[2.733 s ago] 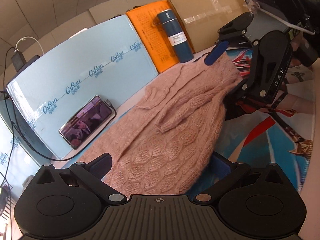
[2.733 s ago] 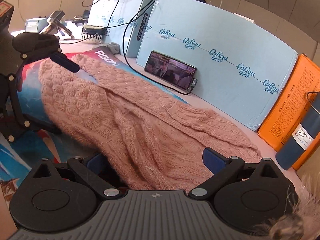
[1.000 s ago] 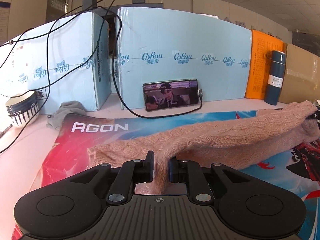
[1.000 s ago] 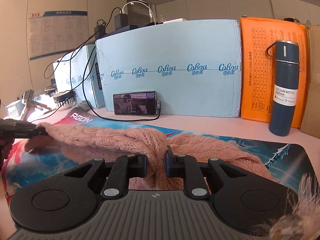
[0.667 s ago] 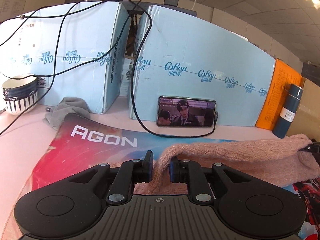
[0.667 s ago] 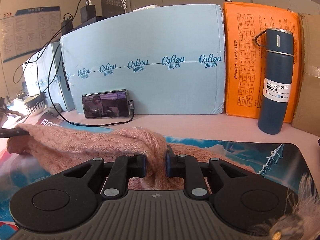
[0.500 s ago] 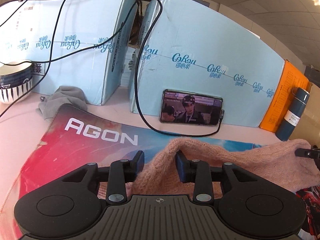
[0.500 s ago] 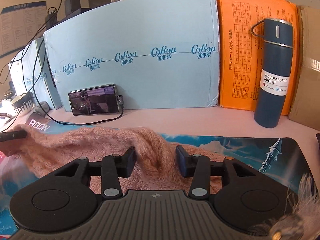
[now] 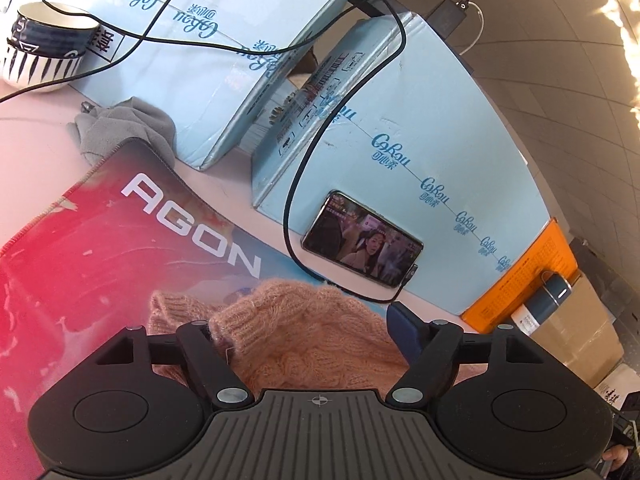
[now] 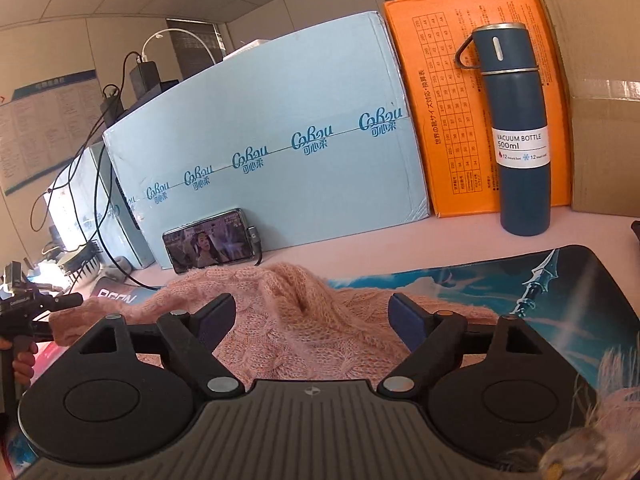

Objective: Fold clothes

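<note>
A pink knitted sweater (image 9: pixel 316 344) lies bunched on the printed desk mat (image 9: pixel 120 248). My left gripper (image 9: pixel 302 330) has its jaws opening, and the knit sits loose between them, draped against the left finger. In the right wrist view the sweater (image 10: pixel 280 312) stretches leftward across the mat (image 10: pixel 560 304). My right gripper (image 10: pixel 310 316) is opening too, its blue pads apart from the knit heaped between them. The left gripper (image 10: pixel 44 306) shows at the far left of that view by the sweater's other end, with a hand below it.
Light blue cartons (image 10: pixel 260 140) line the back, with a phone (image 10: pixel 208 246) propped against them and cables hanging over. An orange box (image 10: pixel 452 92), a blue vacuum bottle (image 10: pixel 520 132) and a brown carton stand right. A bowl (image 9: pixel 44 48) and grey cloth (image 9: pixel 124 128) sit left.
Both grippers were shut on the sweater's raised edge a second ago and have since opened and let it go. The knit has sunk onto the mat. The left view has rolled and moved.
</note>
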The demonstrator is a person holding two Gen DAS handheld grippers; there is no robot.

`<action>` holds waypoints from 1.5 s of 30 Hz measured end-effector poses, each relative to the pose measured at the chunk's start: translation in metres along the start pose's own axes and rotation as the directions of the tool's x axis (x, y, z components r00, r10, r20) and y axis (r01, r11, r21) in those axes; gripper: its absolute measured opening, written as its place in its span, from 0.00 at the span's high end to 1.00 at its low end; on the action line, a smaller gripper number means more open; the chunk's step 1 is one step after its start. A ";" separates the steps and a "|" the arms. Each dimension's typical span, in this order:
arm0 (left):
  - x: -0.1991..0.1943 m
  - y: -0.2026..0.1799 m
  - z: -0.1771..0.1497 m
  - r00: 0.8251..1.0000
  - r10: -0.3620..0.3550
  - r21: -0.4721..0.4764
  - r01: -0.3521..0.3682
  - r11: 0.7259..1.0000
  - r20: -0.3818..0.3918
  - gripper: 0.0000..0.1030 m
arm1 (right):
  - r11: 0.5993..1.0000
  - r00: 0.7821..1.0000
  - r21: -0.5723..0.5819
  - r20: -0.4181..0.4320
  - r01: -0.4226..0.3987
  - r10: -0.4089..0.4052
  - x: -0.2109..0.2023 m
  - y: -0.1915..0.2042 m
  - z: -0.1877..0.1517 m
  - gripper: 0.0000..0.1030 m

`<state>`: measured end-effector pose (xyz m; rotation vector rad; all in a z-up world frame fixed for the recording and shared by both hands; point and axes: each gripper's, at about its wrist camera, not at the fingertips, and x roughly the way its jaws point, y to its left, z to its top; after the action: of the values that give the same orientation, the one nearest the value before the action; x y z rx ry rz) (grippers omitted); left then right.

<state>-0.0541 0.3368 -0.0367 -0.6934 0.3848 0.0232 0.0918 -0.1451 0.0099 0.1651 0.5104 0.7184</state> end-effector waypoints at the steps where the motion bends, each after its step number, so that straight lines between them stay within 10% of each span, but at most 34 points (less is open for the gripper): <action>1: -0.002 0.001 0.000 1.000 -0.001 -0.009 0.001 1.000 0.003 0.26 | 1.000 1.000 0.000 -0.005 0.006 -0.006 -0.002 -0.002 -0.002 0.20; 11: -0.023 0.000 -0.004 0.998 0.035 0.009 -0.035 0.999 0.049 0.24 | 0.996 0.995 -0.028 -0.055 0.084 -0.085 -0.010 -0.008 -0.025 0.23; 15: -0.020 0.001 -0.004 0.995 0.085 0.033 -0.087 0.996 0.057 0.83 | 0.994 0.994 -0.001 -0.012 0.105 -0.105 -0.008 -0.012 -0.024 0.38; 23: -0.027 0.001 -0.003 0.991 0.058 0.034 -0.063 0.997 0.119 0.91 | 0.971 0.973 0.078 0.031 0.224 -0.227 0.015 -0.005 -0.021 0.73; 28: -0.035 0.000 -0.002 0.986 -0.026 0.031 0.021 0.999 0.164 0.92 | 0.955 0.966 0.167 0.041 0.246 -0.256 0.022 -0.008 -0.011 0.70; 32: -0.030 0.002 -0.001 0.989 0.019 0.024 -0.022 0.999 0.145 0.92 | 0.978 0.979 0.125 0.097 0.166 -0.179 0.017 0.006 0.003 0.32; 38: -0.048 0.000 0.001 0.972 -0.072 -0.025 0.080 0.996 0.222 0.93 | 0.982 0.984 0.083 0.048 0.170 -0.174 0.048 0.019 0.010 0.29; 42: -0.082 -0.015 0.004 0.922 -0.239 -0.058 0.268 0.962 0.303 0.93 | 0.972 0.974 0.080 0.030 0.222 -0.225 0.057 0.016 0.007 0.29; 45: -0.098 -0.026 0.012 0.911 -0.253 -0.048 0.283 0.958 0.325 0.93 | 0.972 0.978 0.118 0.030 0.203 -0.207 0.054 0.007 0.009 0.29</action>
<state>-0.1380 0.3346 0.0221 -0.8171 -0.0236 -0.1080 0.1264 -0.1038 -0.0012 0.2308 0.5207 0.4830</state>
